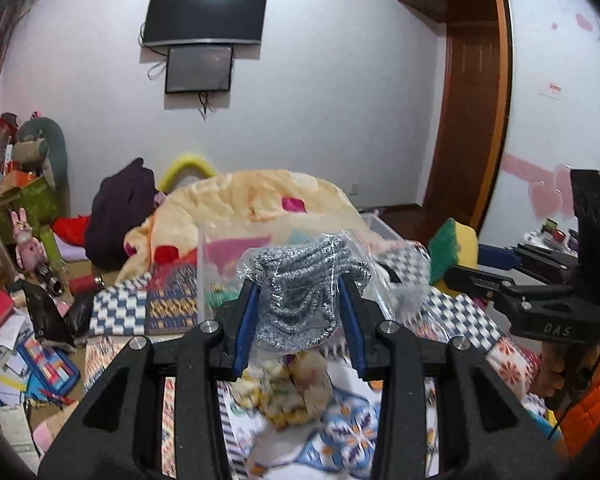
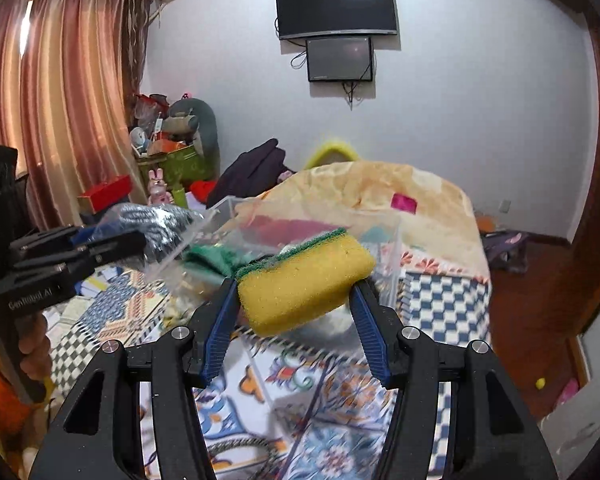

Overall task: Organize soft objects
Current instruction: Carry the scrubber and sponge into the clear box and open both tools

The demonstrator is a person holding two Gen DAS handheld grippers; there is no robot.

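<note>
My left gripper (image 1: 300, 292) is shut on a grey-and-white knitted cloth in a clear plastic bag (image 1: 304, 304), held above the patterned bed. My right gripper (image 2: 294, 284) is shut on a yellow sponge with a green scouring side (image 2: 304, 276). That sponge (image 1: 452, 252) and right gripper also show at the right of the left wrist view. The bagged cloth (image 2: 156, 220) and left gripper show at the left of the right wrist view. A clear plastic box (image 2: 384, 240) stands on the bed just beyond both grippers, with a green cloth (image 2: 212, 258) near it.
A yellowish soft item (image 1: 288, 392) lies on the patterned bedspread (image 2: 332, 400) below the left gripper. A cream quilt (image 1: 260, 204) is heaped behind the box. Clutter, toys and papers (image 1: 24, 344) fill the floor at left. Screens hang on the wall (image 1: 208, 12).
</note>
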